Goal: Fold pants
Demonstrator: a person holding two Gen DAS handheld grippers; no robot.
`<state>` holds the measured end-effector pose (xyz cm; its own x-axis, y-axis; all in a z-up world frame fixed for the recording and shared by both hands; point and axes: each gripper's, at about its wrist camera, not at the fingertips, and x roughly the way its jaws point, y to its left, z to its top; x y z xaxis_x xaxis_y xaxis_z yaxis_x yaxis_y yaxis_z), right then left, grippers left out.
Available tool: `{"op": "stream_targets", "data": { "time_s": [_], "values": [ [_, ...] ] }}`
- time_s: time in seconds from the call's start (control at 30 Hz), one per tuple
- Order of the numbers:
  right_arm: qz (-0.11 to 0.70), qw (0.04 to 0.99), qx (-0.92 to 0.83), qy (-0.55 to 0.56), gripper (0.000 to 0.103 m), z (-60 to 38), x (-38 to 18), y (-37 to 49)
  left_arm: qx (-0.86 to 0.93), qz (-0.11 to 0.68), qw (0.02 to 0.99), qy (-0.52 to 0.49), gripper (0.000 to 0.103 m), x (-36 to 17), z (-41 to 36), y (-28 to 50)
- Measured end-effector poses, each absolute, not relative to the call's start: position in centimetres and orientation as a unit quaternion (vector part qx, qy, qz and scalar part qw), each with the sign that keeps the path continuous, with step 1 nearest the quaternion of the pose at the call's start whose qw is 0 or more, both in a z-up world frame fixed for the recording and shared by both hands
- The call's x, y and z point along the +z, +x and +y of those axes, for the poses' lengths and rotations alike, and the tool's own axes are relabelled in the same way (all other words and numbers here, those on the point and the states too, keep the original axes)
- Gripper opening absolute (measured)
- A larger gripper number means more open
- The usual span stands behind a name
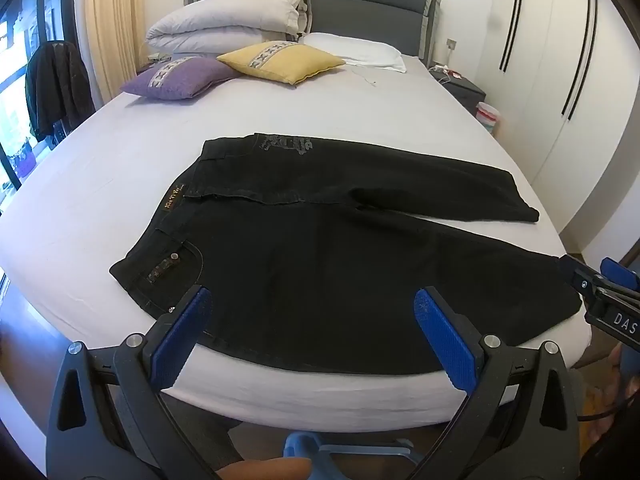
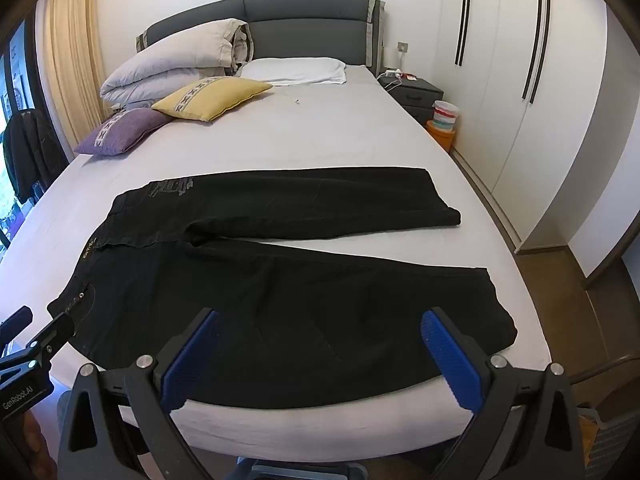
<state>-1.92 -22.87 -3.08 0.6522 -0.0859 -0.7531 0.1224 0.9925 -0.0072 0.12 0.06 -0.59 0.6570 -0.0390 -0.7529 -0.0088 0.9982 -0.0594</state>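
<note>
Black pants lie flat on the bed, waistband to the left, the two legs spread apart and pointing right. They also show in the right wrist view. My left gripper is open and empty, hovering over the near leg by the waist end at the bed's front edge. My right gripper is open and empty, over the near leg closer to the hem. The right gripper shows at the right edge of the left wrist view; the left gripper shows at the left edge of the right wrist view.
A purple cushion, a yellow cushion, a folded duvet and a white pillow lie at the head of the bed. A nightstand and wardrobe stand to the right. A dark jacket hangs at left.
</note>
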Motion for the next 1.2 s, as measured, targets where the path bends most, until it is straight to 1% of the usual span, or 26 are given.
{"op": "stream_targets", "data": {
  "time_s": [1.2],
  "values": [
    [0.417,0.908,-0.049,0.018,0.103,-22.88,-3.70,-2.06,-0.008,0.419,0.908,-0.028,0.103,-0.81,0.22,0.16]
  ]
}}
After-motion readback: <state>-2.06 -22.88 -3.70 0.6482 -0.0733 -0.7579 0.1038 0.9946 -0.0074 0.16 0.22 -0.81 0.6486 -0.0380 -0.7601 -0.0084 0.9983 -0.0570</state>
